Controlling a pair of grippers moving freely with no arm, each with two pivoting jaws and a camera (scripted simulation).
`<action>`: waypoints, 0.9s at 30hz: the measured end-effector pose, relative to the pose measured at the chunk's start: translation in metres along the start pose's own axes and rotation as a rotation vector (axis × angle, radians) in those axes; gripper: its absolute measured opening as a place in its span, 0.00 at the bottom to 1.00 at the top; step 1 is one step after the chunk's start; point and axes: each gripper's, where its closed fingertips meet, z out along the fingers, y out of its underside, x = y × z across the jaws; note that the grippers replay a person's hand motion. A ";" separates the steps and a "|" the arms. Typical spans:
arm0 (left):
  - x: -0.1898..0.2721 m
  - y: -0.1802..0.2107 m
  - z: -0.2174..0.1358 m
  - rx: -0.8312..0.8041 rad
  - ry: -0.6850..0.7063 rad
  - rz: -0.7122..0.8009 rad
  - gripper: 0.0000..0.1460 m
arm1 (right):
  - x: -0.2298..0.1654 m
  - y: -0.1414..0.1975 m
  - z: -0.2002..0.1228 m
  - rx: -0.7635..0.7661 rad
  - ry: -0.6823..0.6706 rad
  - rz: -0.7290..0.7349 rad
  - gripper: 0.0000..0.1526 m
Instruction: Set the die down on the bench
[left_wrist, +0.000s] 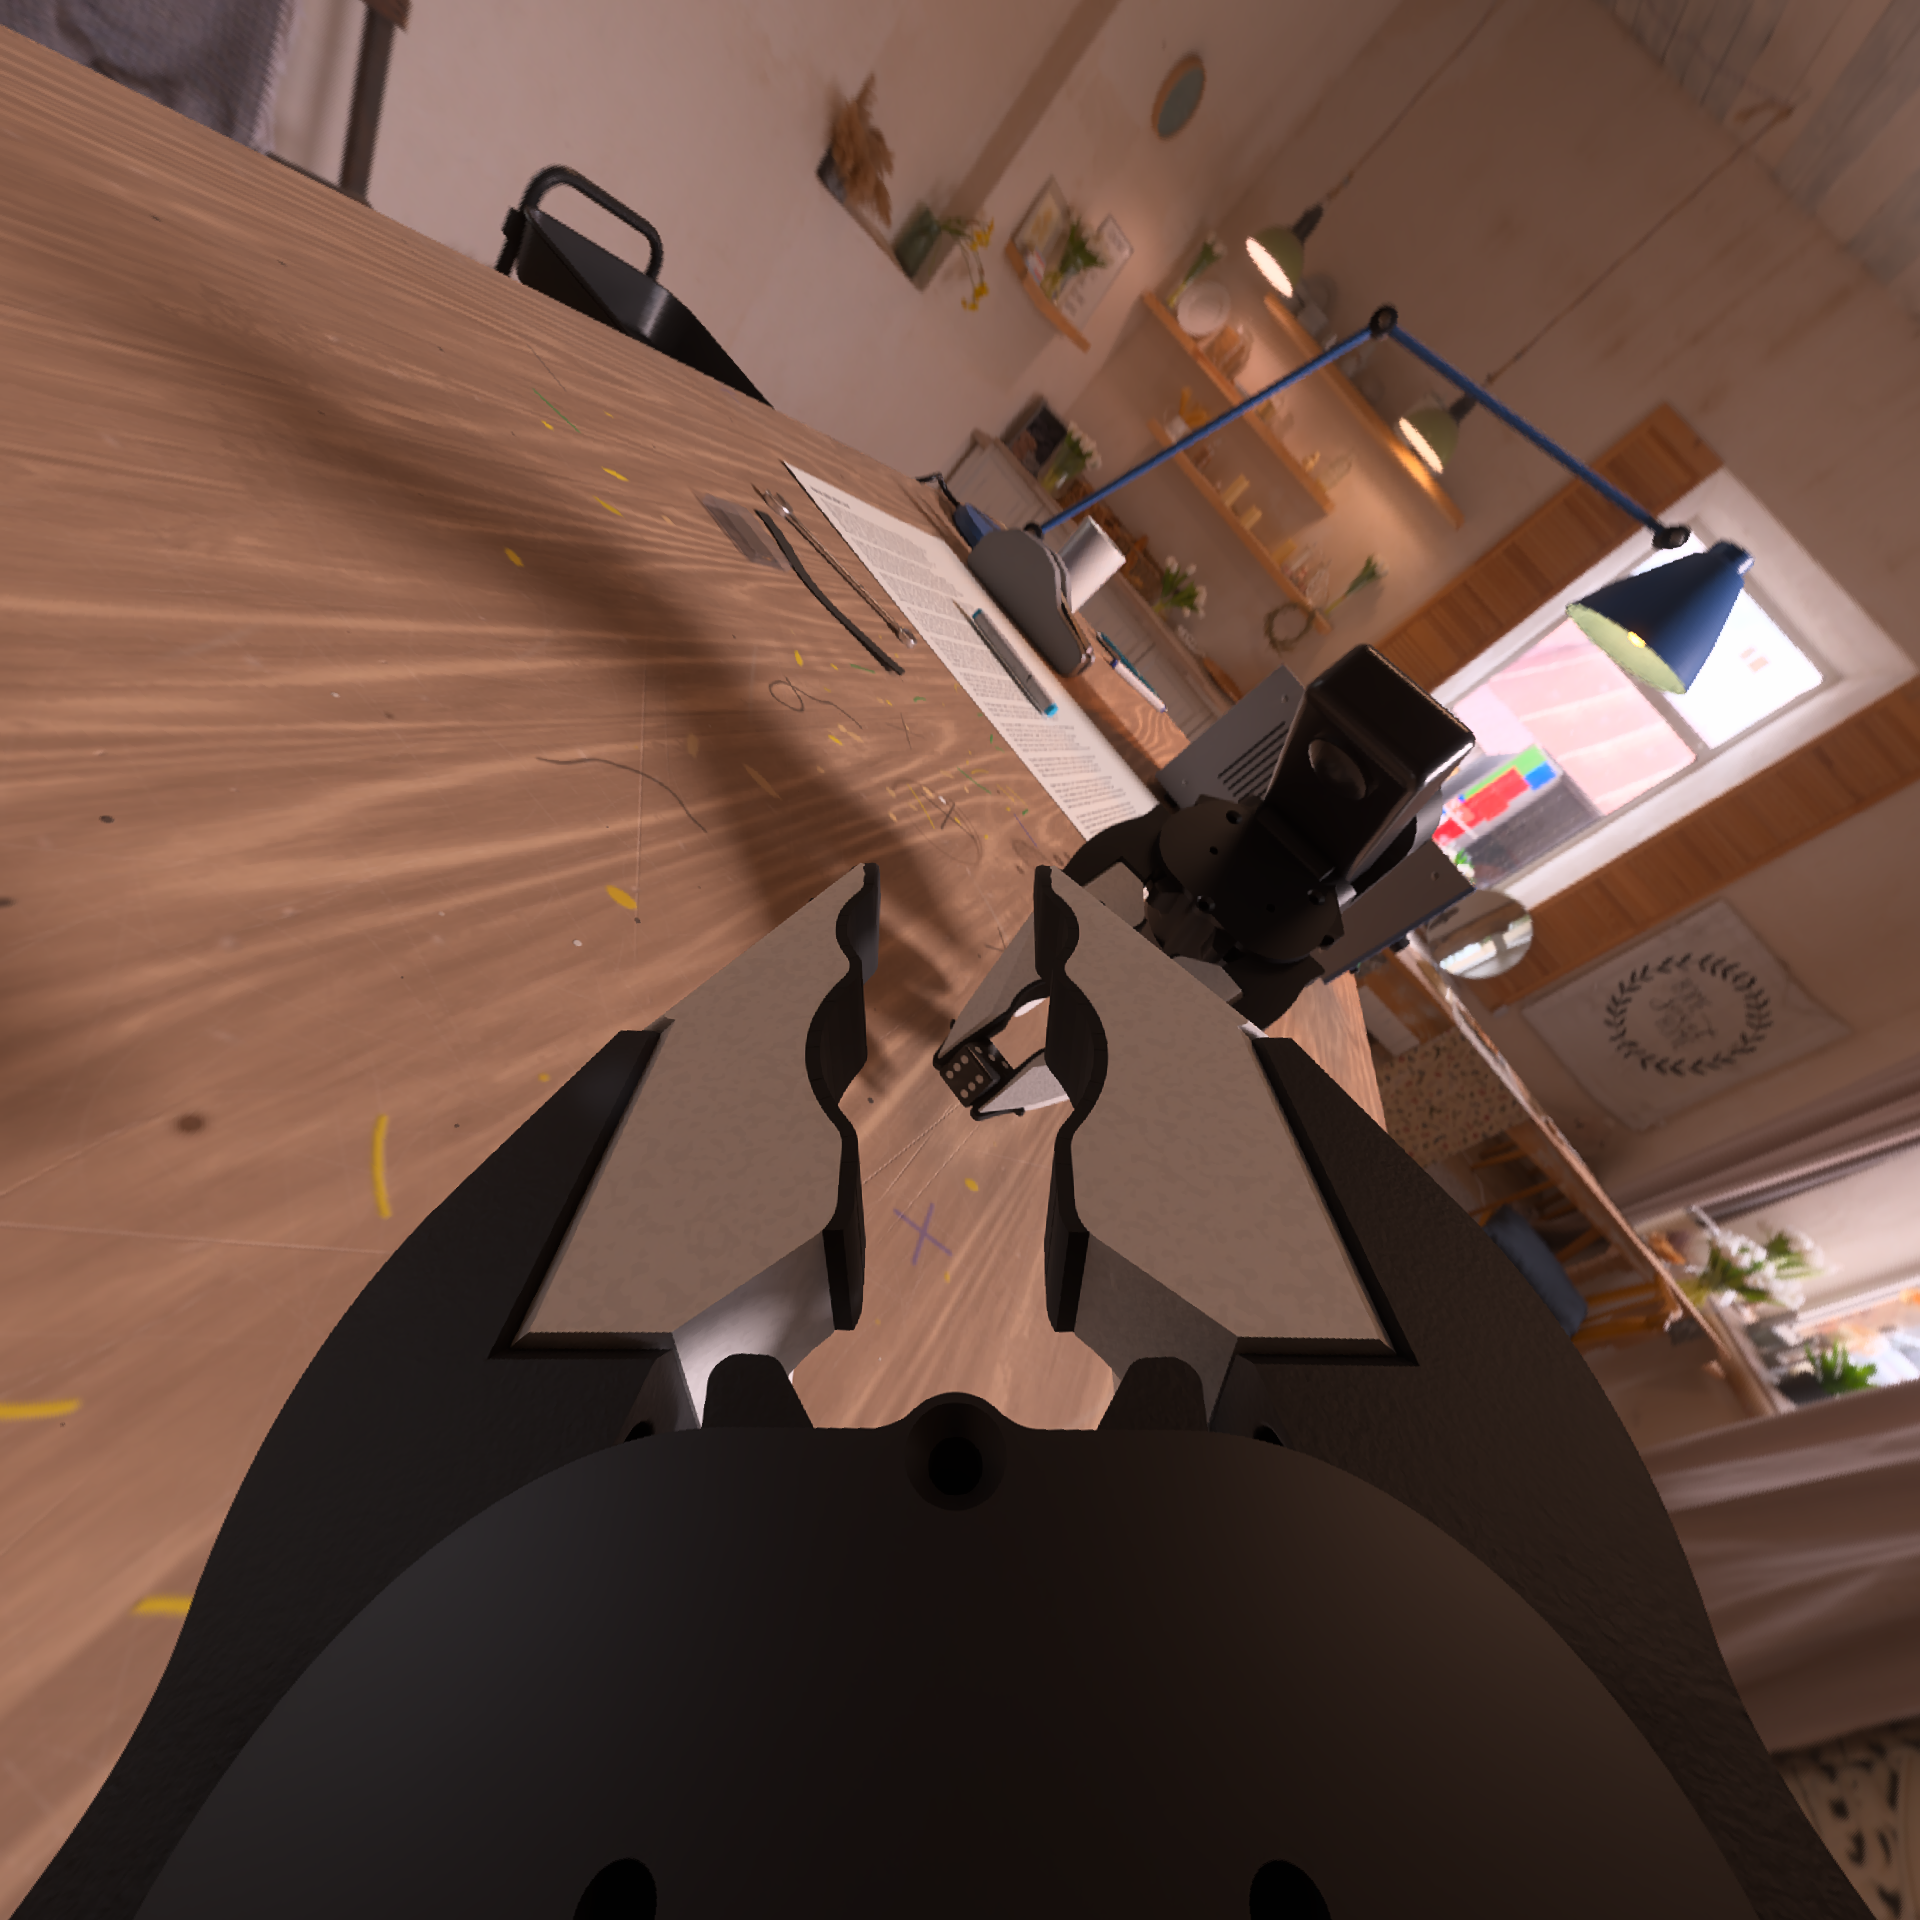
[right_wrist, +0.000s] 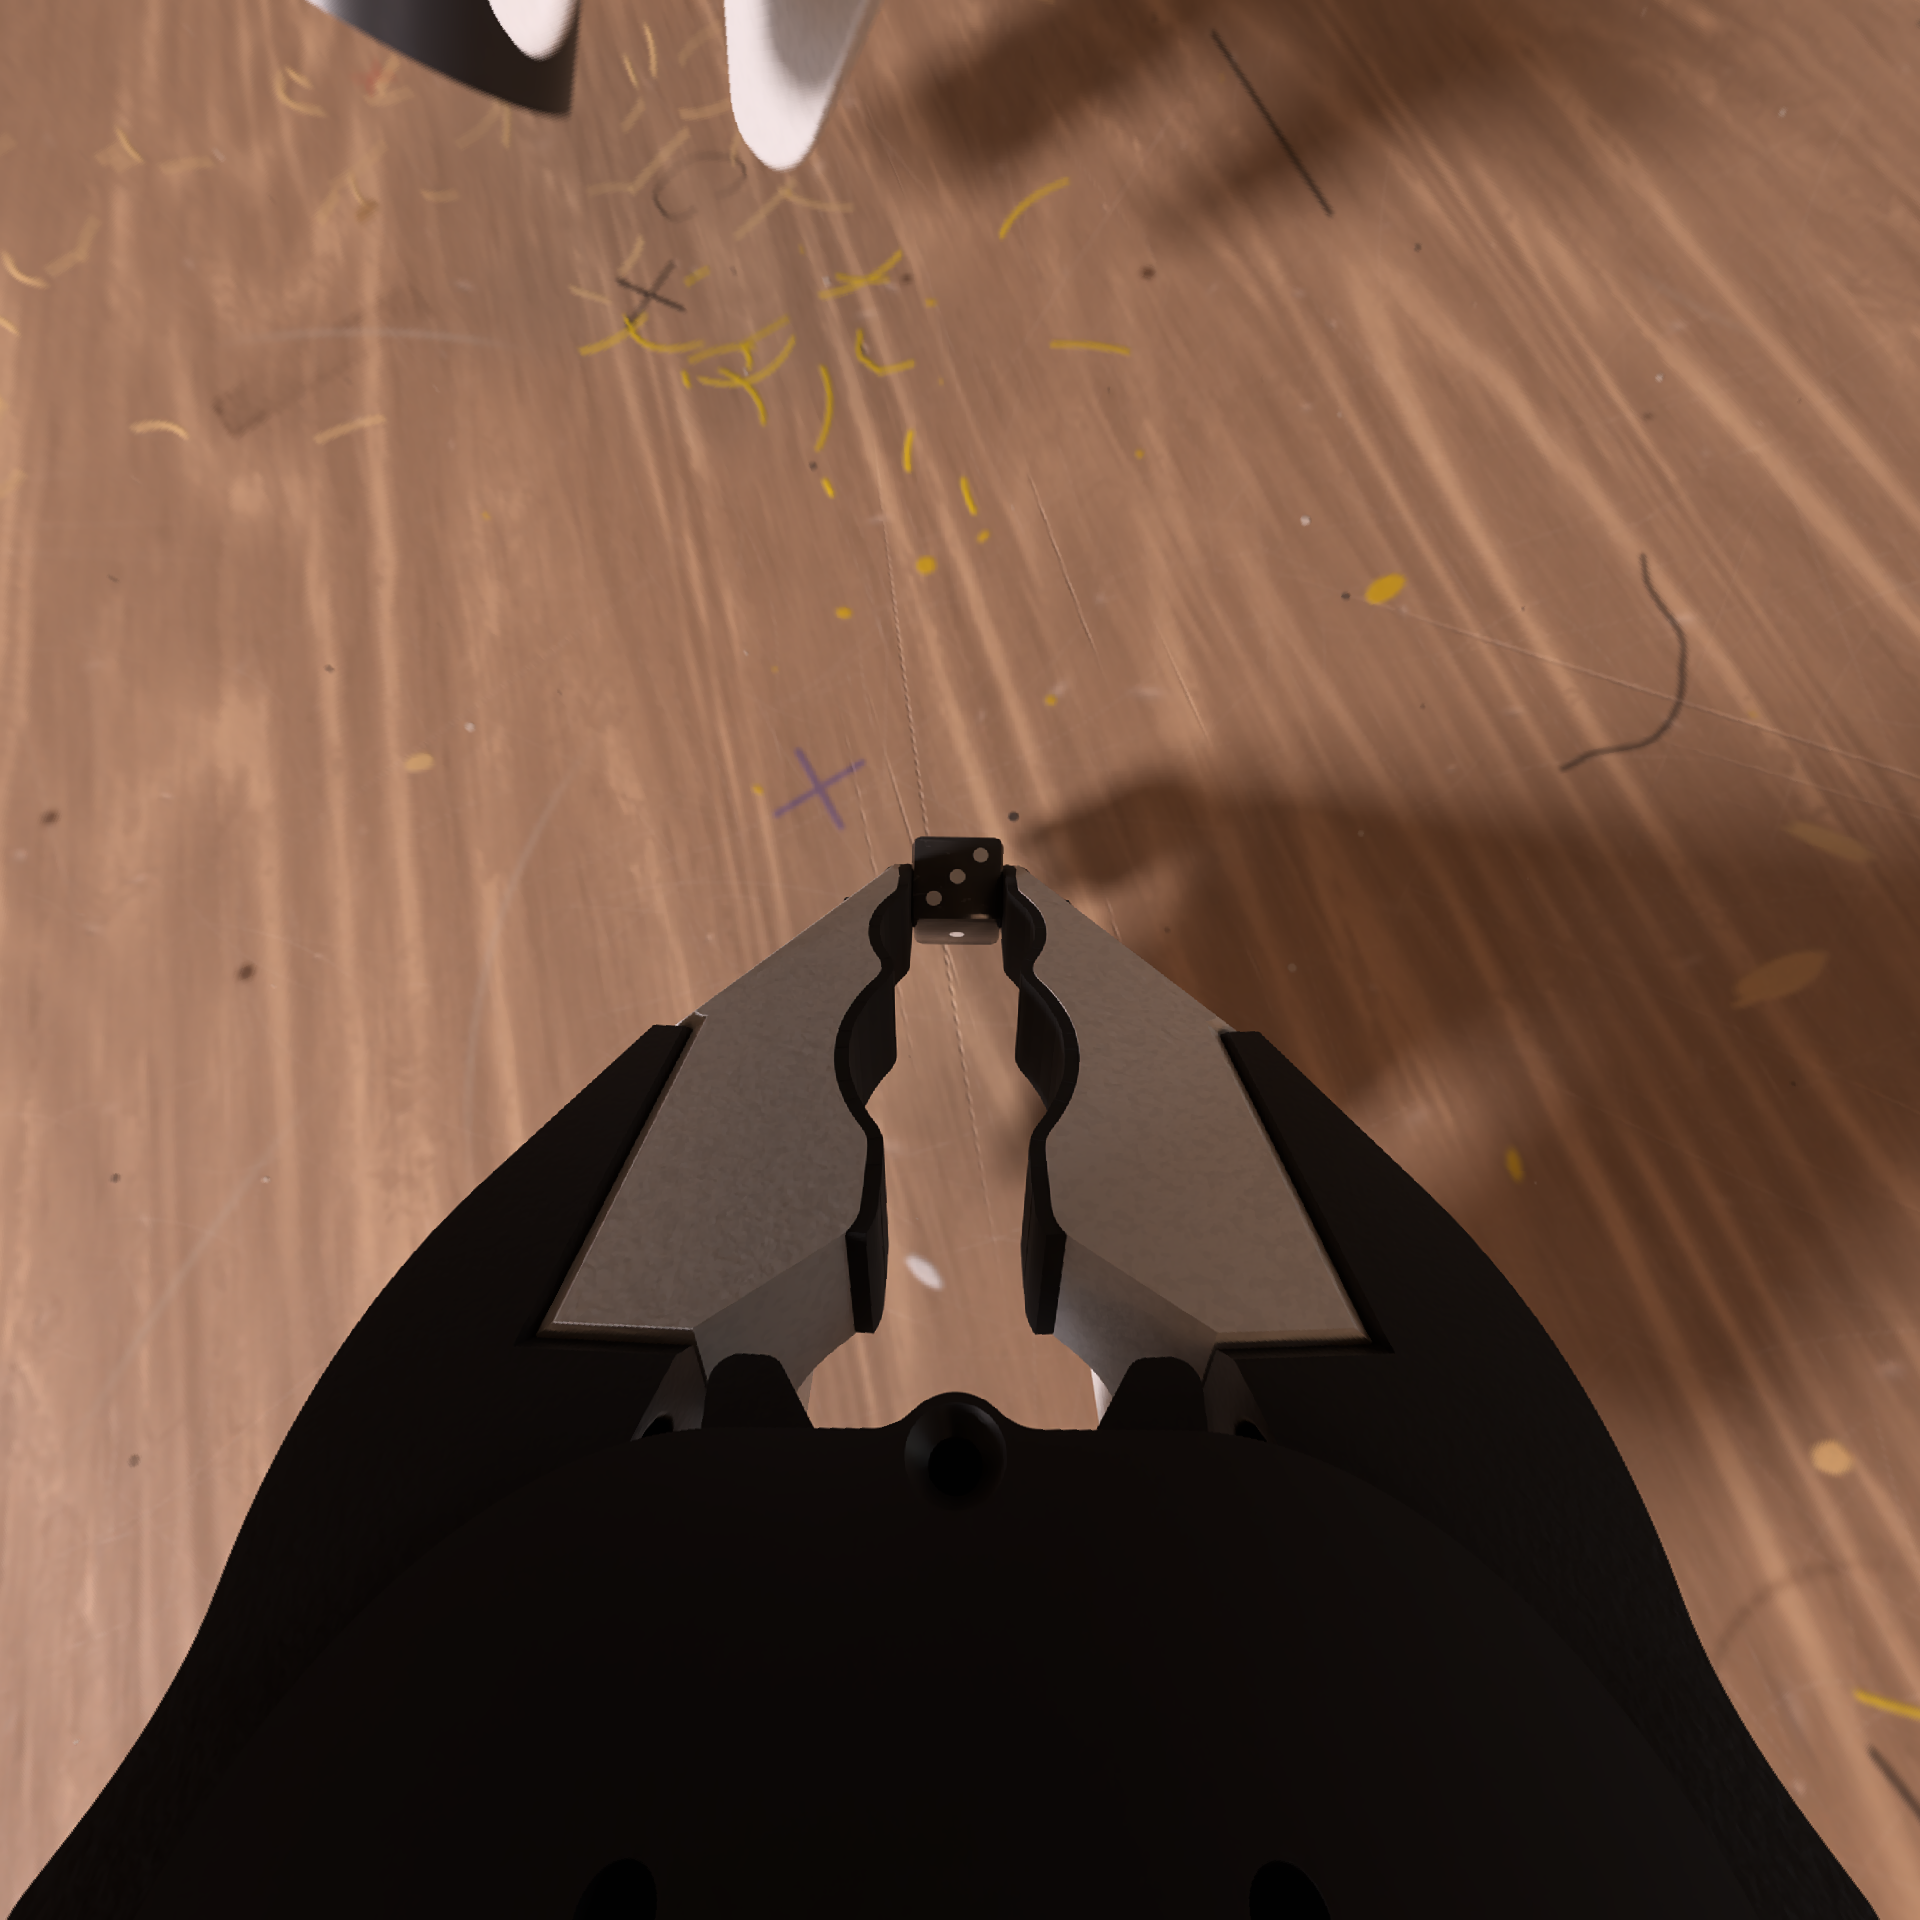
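While over the bench: my right gripper (right_wrist: 957, 902) pinches the black die (right_wrist: 957, 879) at its fingertips above scuffed wood (right_wrist: 416, 935).
Left gripper (left_wrist: 956, 904): mine too, spread, holding nothing.

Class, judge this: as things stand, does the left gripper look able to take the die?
Probably not yet. The die is clamped between the right gripper's fingers, which cover its sides, though the left gripper is open and empty nearby.

Warm light, soft shadows, edge distortion
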 end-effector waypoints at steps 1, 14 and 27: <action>0.000 0.002 0.001 -0.014 0.004 0.012 0.20 | 0.001 0.003 0.001 -0.016 0.008 -0.005 0.11; -0.011 0.000 -0.012 -0.057 0.015 0.021 0.22 | 0.029 -0.027 -0.020 0.189 0.159 0.044 0.30; -0.020 0.036 -0.013 -0.269 -0.017 0.252 0.29 | 0.017 -0.093 -0.030 0.467 0.147 0.209 0.31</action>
